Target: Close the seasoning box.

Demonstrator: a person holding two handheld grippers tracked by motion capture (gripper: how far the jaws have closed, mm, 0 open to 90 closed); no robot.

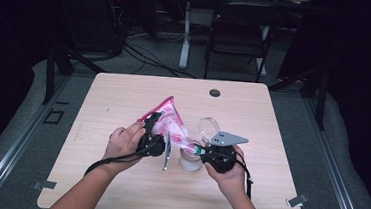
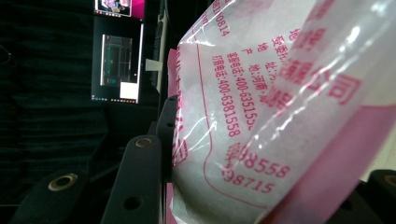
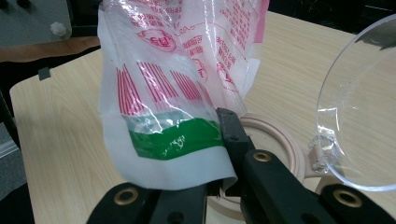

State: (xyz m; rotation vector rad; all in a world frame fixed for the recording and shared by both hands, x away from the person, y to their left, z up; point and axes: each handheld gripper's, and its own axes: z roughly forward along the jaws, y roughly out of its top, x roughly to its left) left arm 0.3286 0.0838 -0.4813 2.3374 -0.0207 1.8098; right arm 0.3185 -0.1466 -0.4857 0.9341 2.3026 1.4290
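Observation:
A pink and white printed plastic bag (image 1: 169, 119) hangs tilted over the table (image 1: 123, 99), held between both grippers. My left gripper (image 1: 154, 134) is shut on the bag's bulky middle; its own view has the bag (image 2: 261, 116) pressed against the left jaw. My right gripper (image 1: 198, 149) is shut on the bag's lower edge, by a green band (image 3: 177, 137). Under that edge stands a small pale jar (image 1: 190, 162) with a pinkish rim (image 3: 280, 135). Its clear round lid (image 3: 359, 112) stands tipped up on a hinge at the right.
A dark cable hole (image 1: 215, 93) sits near the table's far edge. Beyond the table stand a black chair (image 1: 239, 33) and a desk leg (image 1: 185, 34). A lit monitor (image 2: 116, 60) is in the dark background of the left gripper view.

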